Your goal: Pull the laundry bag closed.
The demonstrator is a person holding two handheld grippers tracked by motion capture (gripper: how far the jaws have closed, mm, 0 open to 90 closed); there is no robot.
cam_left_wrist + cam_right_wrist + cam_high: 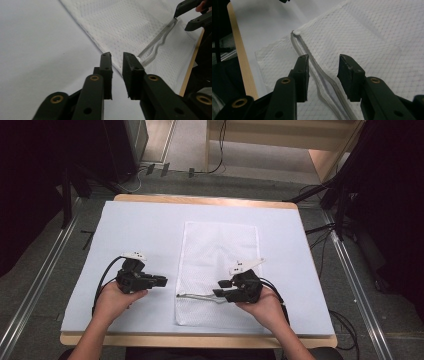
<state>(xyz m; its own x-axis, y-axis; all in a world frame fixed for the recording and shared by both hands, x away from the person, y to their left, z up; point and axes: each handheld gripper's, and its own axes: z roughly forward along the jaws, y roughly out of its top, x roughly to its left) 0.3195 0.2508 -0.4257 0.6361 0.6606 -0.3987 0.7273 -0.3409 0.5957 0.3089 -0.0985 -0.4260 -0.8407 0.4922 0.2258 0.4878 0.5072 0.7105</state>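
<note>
On the tabletop [150,220], covered with a pale blue sheet, a white mesh bag [220,250] lay flat near the middle, its long side running away from the person. A grey zipper [197,296] ran across the bag's near end, gaping and wavy. The right gripper [223,288] hovered over that zipper's right part with its jaws well apart, one on each side of the zipper line, holding nothing. The left gripper [162,281] sat on the bare sheet just left of the bag, jaws parted by a narrow gap and empty, pointing at the zipper's white end stop [139,58]. Nothing lay between the grippers and the bag. Dark stands and cables surrounded the table on the floor.
</note>
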